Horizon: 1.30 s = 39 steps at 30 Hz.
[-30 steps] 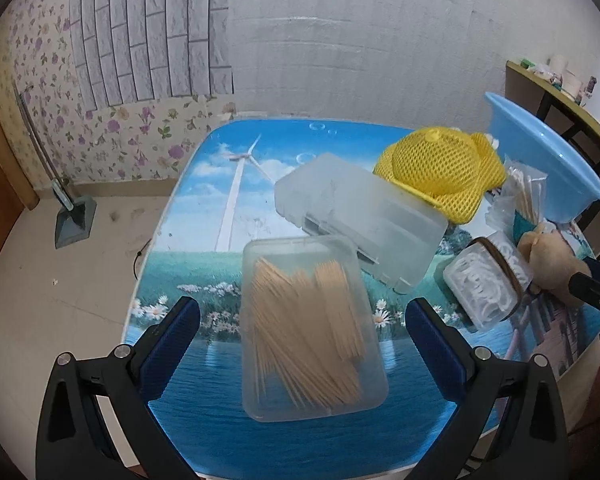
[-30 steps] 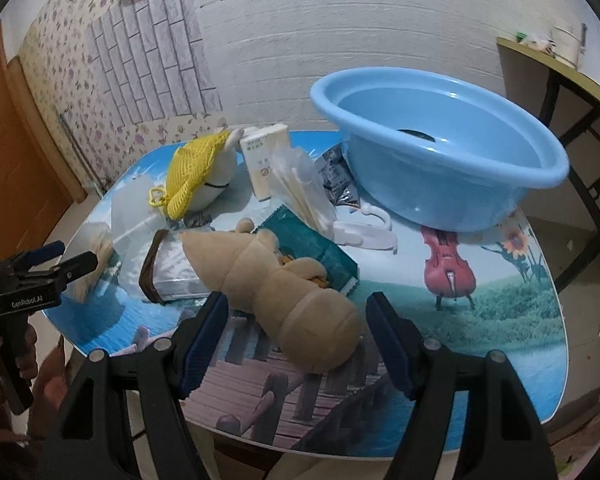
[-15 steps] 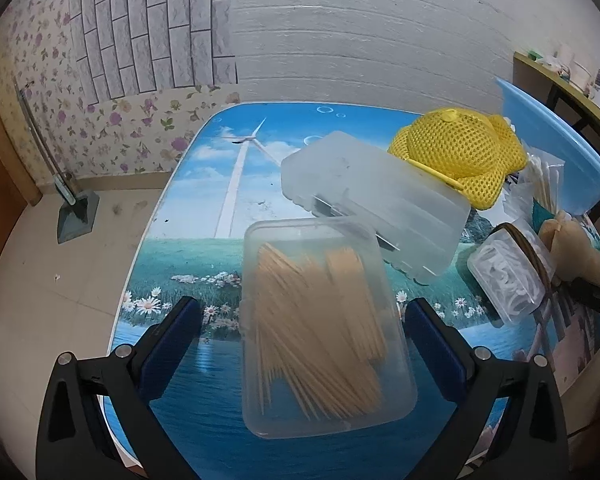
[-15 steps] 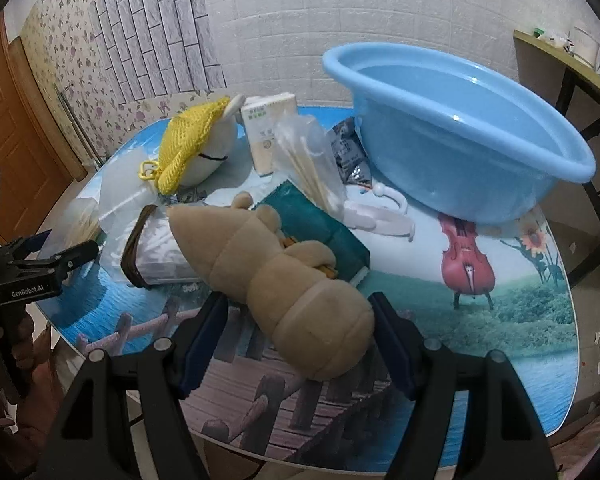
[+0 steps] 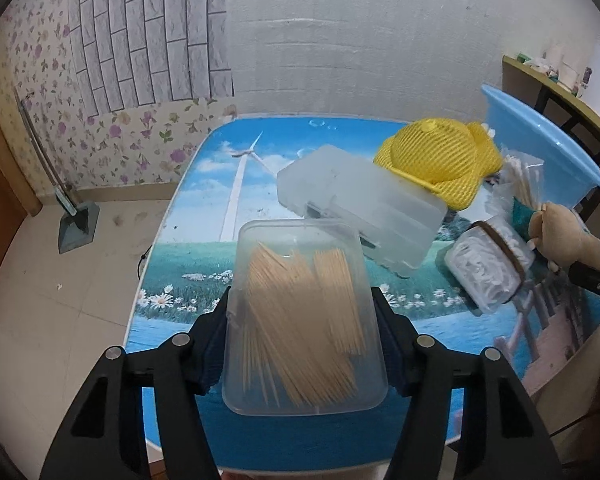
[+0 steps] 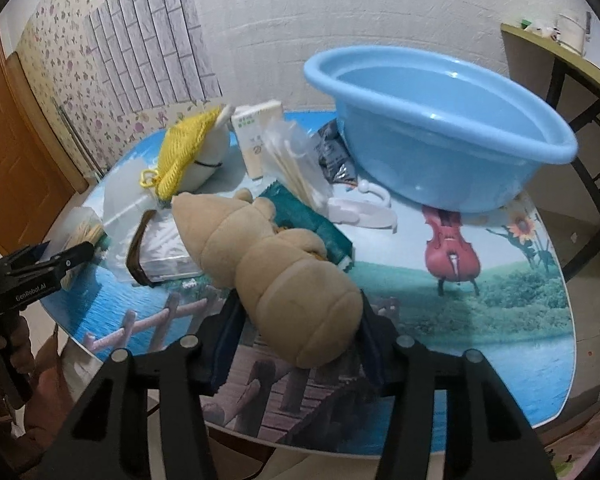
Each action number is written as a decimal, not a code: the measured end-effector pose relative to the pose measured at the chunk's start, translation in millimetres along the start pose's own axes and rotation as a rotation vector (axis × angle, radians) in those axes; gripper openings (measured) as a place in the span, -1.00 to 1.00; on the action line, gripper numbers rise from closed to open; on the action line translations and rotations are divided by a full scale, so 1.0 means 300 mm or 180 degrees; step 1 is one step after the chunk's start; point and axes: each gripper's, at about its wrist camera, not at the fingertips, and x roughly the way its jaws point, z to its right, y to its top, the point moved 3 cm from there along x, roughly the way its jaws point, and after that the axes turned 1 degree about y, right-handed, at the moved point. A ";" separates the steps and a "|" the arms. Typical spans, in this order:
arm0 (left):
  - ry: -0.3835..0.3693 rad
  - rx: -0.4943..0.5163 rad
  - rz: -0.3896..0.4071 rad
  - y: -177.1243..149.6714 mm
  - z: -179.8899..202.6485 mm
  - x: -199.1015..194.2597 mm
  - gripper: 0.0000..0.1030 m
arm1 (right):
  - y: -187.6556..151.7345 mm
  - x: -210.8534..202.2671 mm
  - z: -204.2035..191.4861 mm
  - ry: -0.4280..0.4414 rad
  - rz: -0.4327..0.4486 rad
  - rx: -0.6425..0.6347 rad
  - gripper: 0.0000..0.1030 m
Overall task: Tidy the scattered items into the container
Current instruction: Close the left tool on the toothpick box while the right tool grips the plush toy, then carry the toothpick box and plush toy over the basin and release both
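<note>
A clear box of toothpicks (image 5: 300,320) lies on the picture-printed table (image 5: 204,200) near its front edge. My left gripper (image 5: 302,304) is closing on it, and its blue pads touch both long sides. A tan plush toy (image 6: 276,256) lies across the table's front. My right gripper (image 6: 300,308) is closing around its thick near end, with the pads against the plush. The blue basin (image 6: 416,114) stands at the back right, with nothing showing in the part I see. In the right wrist view the left gripper (image 6: 60,260) shows at the far left.
Between the grippers and the basin lie a frosted plastic case (image 5: 360,208), a yellow mesh hat (image 5: 436,156), a tub of cotton swabs (image 5: 488,264), a bag of swabs (image 6: 296,164), a green packet (image 6: 316,228), a white hook (image 6: 364,208) and a white carton (image 6: 256,132).
Both grippers stood wide open beside their objects. The left jaws have closed onto the toothpick box, and the right jaws have closed in on the plush toy.
</note>
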 end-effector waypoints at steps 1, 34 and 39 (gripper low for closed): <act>-0.0005 0.0005 0.0027 0.003 0.004 -0.014 0.21 | 0.000 -0.015 -0.002 0.0018 0.0037 0.0003 -0.02; -0.0341 0.0164 0.0471 0.349 0.390 -0.225 0.17 | 0.246 -0.280 0.191 0.0277 0.0689 0.0109 -0.02; -0.0404 0.0307 0.0467 0.406 0.490 -0.211 0.17 | 0.279 -0.259 0.262 0.0249 0.0682 0.0192 -0.02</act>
